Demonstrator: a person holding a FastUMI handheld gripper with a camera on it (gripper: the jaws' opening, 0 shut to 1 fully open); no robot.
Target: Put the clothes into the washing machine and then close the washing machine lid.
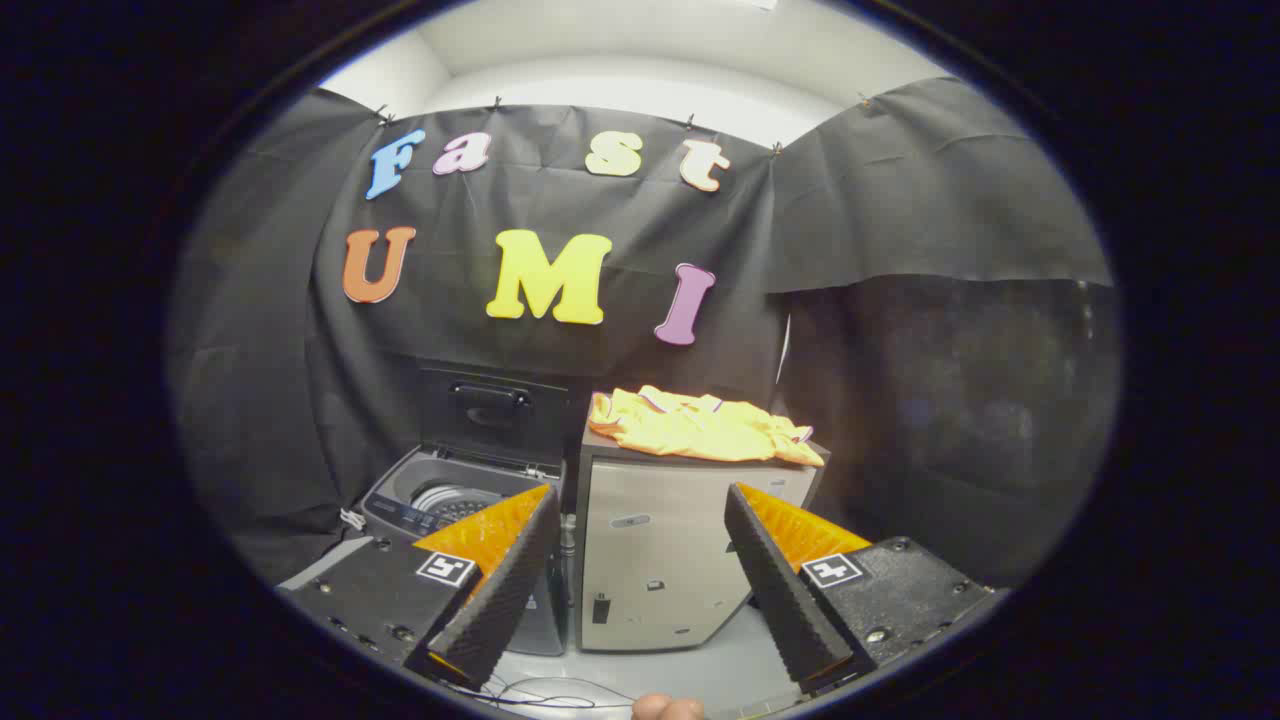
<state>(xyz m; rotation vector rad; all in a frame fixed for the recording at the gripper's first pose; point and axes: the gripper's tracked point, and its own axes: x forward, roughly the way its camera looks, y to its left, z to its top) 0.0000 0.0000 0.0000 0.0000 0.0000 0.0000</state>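
A crumpled yellow garment [700, 425] lies on top of a small grey cabinet [660, 560], beyond and above my fingers. To the cabinet's left stands a top-loading washing machine [440, 500] with its lid [490, 410] raised upright and the drum showing inside. My gripper [645, 510] is open, held well back from both. Its left fingertip [535, 515] overlaps the washer's right side and its right fingertip [745, 515] overlaps the cabinet's front. Nothing is between the fingers.
Black cloth walls close in the booth behind and on both sides. The floor [650, 675] in front of the cabinet is pale grey, with a thin cable lying on it. A bit of a finger [665, 708] shows below the gripper.
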